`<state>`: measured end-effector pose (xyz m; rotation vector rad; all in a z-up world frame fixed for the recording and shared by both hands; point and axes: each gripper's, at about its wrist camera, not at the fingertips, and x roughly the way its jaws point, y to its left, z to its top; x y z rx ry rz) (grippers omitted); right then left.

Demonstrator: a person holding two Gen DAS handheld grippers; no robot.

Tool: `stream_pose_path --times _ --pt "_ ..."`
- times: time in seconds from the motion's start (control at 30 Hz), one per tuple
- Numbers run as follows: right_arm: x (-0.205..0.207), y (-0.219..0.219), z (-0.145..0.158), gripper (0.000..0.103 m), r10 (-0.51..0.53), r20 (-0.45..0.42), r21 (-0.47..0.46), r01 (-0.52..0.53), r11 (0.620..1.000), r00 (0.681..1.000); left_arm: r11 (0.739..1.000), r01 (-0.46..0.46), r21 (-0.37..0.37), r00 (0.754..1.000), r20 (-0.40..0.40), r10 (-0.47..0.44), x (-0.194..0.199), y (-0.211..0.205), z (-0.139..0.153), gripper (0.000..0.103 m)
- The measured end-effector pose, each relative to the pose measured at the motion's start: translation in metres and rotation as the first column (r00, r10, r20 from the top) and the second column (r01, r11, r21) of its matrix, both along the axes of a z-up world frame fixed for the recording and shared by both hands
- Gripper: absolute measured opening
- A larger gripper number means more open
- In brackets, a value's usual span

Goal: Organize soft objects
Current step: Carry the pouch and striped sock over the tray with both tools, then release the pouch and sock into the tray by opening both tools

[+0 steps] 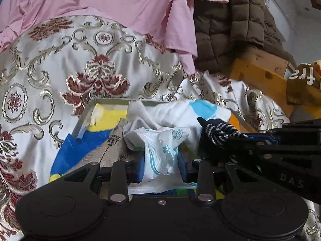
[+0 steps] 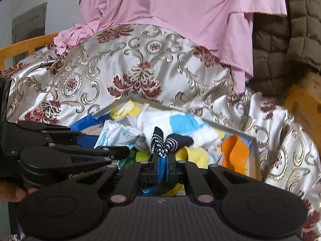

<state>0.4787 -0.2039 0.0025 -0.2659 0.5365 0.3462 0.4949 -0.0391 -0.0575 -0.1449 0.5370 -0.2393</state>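
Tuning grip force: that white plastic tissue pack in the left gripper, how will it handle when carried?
The tissue pack looks crumpled and pinched in between the left gripper pads, so probably soft and squashable, not stiff. Its glossy film suggests it may slip under a light grip. It appears part empty, so likely light; the loose wrapper top may flop.

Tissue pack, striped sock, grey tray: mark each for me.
tissue pack (image 1: pixel 161 152), left wrist view, on its crinkled plastic front.
striped sock (image 2: pixel 170 141), right wrist view, on its striped fold.
grey tray (image 1: pixel 120 101), left wrist view, on its far rim.
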Motion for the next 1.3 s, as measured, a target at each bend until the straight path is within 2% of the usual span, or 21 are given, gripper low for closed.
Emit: stream_pose_path --times 0.27,0.57,0.83,1.0,1.3 --pt "-0.001 -0.008 -0.013 0.009 -0.017 -0.057 0.004 0.017 1.000 0.998 0.999 0.015 0.033 0.999 -0.029 -0.014 0.003 -0.012 -0.008 0.037" --pt "-0.009 -0.014 -0.010 0.033 -0.034 -0.035 0.027 0.035 0.999 0.999 0.999 0.012 0.051 1.000 -0.028 -0.011 -0.005 -0.015 -0.006 0.042" --pt "-0.022 -0.019 0.001 0.051 -0.061 -0.007 0.041 0.061 0.997 0.998 0.994 0.001 0.111 1.000 -0.020 0.001 -0.024 -0.014 0.001 0.050" --pt "-0.038 -0.025 0.015 0.063 -0.079 0.022 0.064 0.078 0.995 0.997 0.997 -0.030 0.075 0.999 -0.019 0.032 -0.039 -0.003 0.011 0.055" --pt "-0.078 -0.035 0.039 0.081 -0.128 0.080 0.151 0.115 0.982 0.988 0.995 -0.098 0.007 0.993 0.066 0.097 -0.090 0.020 0.040 0.070"
